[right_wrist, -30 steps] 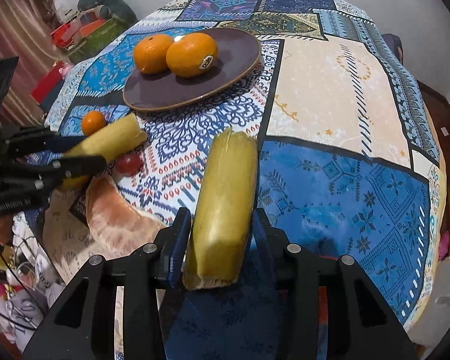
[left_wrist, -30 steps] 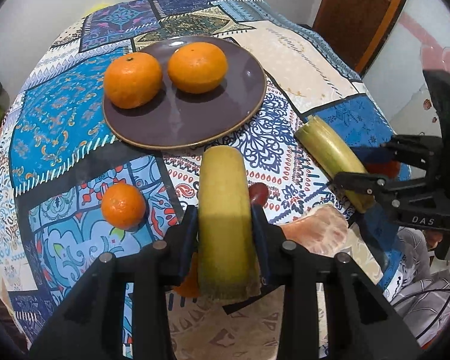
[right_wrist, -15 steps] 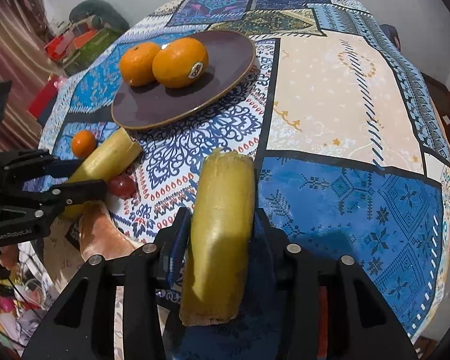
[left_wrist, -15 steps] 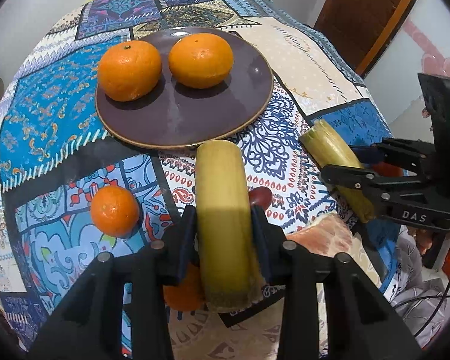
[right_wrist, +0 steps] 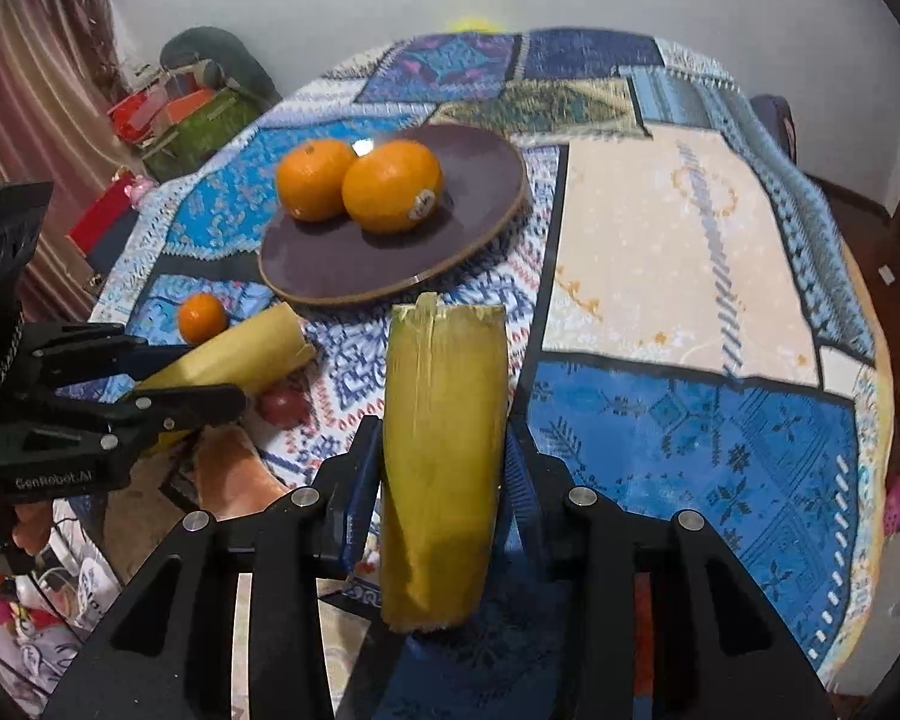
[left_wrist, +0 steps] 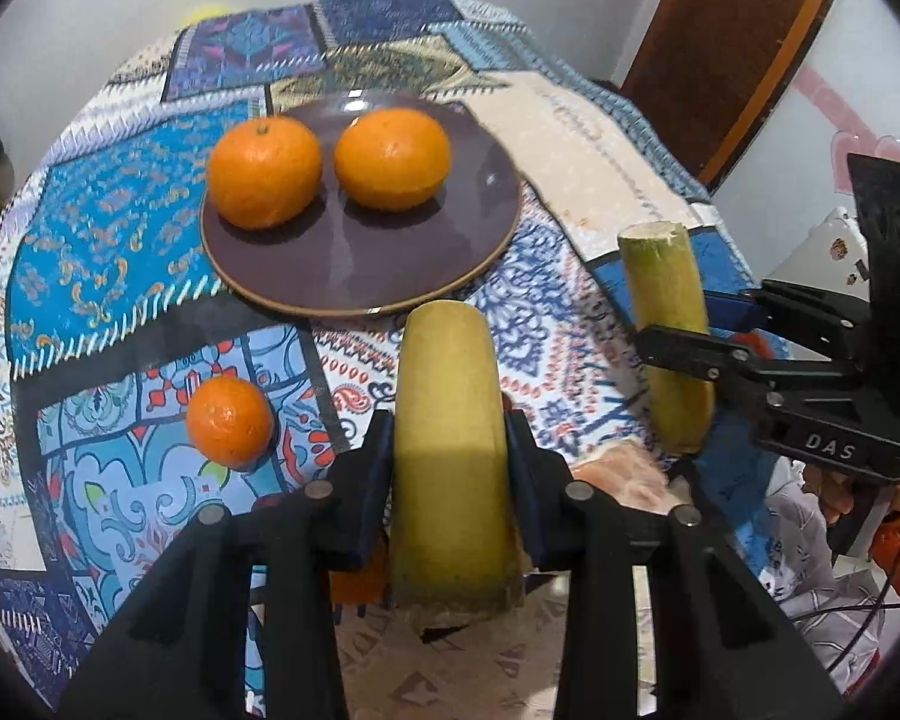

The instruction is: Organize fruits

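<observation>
Left gripper (left_wrist: 450, 444): clamped on a yellow stalk piece (left_wrist: 447, 450), long axis aimed at the plate (left_wrist: 360, 276) just ahead.
Plate: holds two oranges (left_wrist: 264, 171); third orange (left_wrist: 230, 422) on counter (left_wrist: 600, 138), left.
Right gripper (right_wrist: 444, 450): grips second stalk piece (right_wrist: 441, 456), farther from the plate.

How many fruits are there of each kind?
Oranges: 3, two on the plate (), one small on the cloth
Yellow-green cut fruit pieces: 2 (), one in each gripper ()
Small red fruit: 1
Pale orange wedge: 1
Total: 7
</observation>
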The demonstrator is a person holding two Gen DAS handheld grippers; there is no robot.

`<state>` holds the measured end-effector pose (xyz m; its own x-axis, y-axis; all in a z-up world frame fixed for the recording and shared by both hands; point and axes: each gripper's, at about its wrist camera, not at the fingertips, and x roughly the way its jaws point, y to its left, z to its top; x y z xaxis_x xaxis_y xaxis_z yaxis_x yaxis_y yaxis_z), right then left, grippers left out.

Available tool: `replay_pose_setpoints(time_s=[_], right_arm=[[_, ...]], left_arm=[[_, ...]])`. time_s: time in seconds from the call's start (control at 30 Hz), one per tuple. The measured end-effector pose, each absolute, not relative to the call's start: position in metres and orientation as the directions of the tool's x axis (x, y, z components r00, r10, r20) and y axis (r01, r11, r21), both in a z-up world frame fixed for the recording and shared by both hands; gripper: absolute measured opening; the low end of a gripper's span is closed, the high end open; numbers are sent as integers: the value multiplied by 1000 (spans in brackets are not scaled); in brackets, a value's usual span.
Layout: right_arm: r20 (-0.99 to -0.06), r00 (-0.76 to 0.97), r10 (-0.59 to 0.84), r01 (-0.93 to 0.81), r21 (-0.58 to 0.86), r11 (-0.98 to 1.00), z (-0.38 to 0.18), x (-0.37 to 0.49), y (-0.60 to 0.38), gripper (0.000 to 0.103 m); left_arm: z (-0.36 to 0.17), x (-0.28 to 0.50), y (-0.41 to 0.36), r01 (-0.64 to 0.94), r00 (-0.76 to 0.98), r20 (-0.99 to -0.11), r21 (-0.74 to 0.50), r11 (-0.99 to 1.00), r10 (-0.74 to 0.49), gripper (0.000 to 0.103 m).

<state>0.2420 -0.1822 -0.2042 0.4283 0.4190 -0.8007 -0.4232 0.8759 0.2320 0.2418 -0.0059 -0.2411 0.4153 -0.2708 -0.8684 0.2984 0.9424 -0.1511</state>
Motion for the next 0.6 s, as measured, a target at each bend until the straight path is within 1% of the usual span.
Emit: replay_pose_setpoints(time_s=[0.6], right_arm=[[-746, 502, 437, -454, 203, 868, -166, 253, -168, 36]], left_arm=[[-200, 247, 7, 251, 524, -809, -155, 955, -269, 36]])
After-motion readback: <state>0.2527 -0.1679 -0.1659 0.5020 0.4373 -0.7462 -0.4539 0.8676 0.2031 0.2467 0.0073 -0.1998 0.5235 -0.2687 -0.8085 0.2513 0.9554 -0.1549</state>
